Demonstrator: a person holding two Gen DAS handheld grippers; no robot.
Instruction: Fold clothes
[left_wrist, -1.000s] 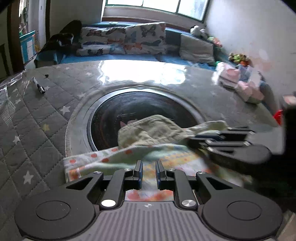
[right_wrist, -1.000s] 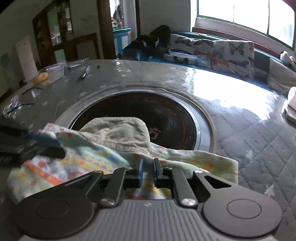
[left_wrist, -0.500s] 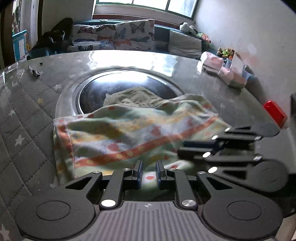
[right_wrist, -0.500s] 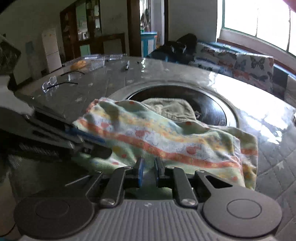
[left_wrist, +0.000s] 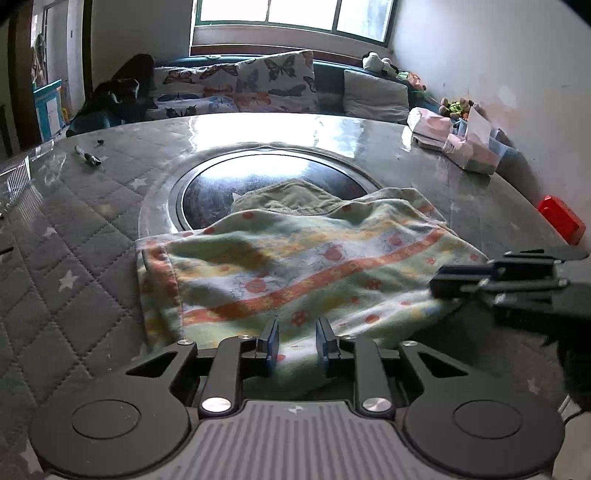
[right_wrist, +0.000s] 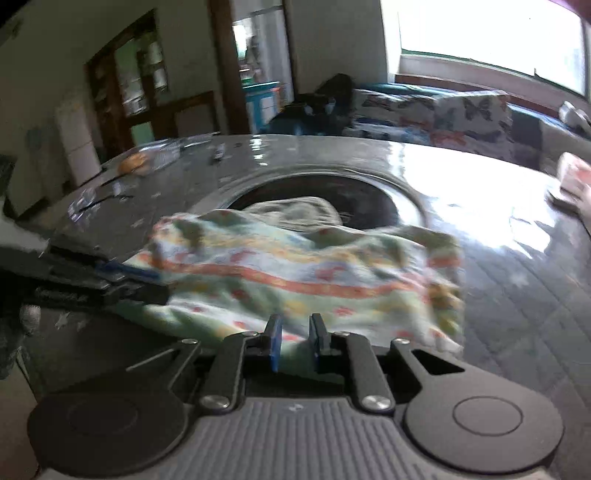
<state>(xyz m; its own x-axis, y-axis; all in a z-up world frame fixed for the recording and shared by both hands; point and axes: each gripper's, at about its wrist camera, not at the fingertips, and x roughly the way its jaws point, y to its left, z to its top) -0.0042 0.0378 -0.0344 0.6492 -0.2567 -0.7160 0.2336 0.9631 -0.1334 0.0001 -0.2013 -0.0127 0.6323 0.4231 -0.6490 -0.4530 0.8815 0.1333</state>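
Fold laid: left gripper (left_wrist: 294, 345) and right gripper (right_wrist: 294, 341), both slightly parted, straddle the pastel striped cloth's (left_wrist: 295, 266) near edge; next, withdraw.

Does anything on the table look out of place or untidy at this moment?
Yes. The patterned towel lies rumpled, not flat, its far edge draped over a beige cloth bunched on the dark round inset. Nothing looks spilled or damaged.
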